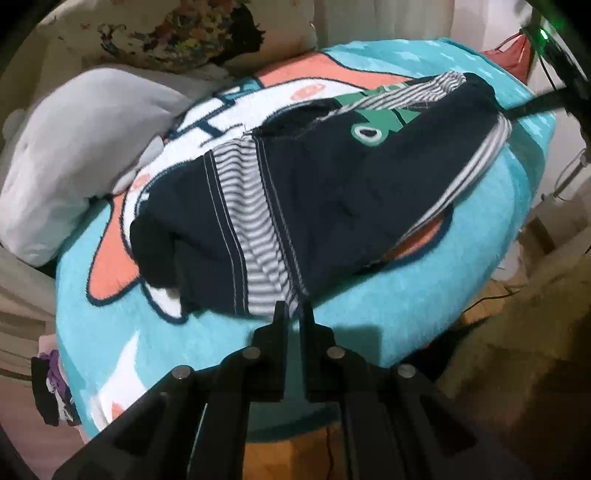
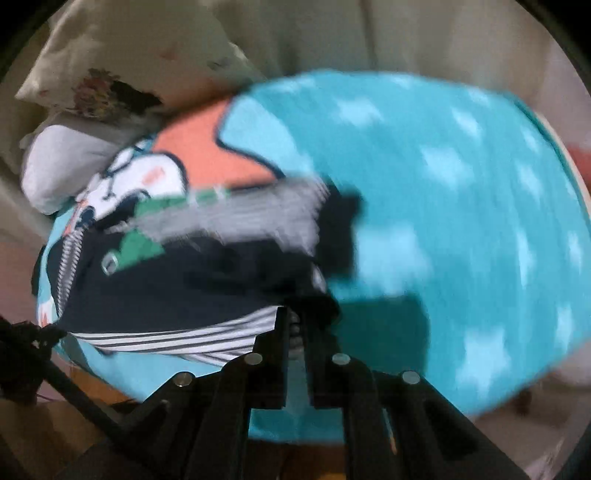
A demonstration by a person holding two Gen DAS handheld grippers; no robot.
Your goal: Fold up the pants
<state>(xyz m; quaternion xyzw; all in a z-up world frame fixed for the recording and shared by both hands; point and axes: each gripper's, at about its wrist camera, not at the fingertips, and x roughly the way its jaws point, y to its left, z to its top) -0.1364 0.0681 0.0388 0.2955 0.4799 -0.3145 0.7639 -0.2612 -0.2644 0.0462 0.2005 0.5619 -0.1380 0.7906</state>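
Small navy pants (image 1: pixel 325 199) with grey-white striped side panels and a green crocodile print lie spread on a turquoise towel (image 1: pixel 424 291). My left gripper (image 1: pixel 293 306) is shut on the striped hem of the near leg. In the right wrist view the pants (image 2: pixel 177 288) lie to the left, blurred by motion. My right gripper (image 2: pixel 293 317) is shut on the striped edge of the pants, lifting it slightly off the towel (image 2: pixel 443 221).
A grey pillow (image 1: pixel 74 155) and a floral cushion (image 1: pixel 177 33) sit at the far left beyond the towel. A pile of dark and purple cloth (image 1: pixel 51 387) hangs at the near left edge. The towel's right part, with pale stars, carries nothing.
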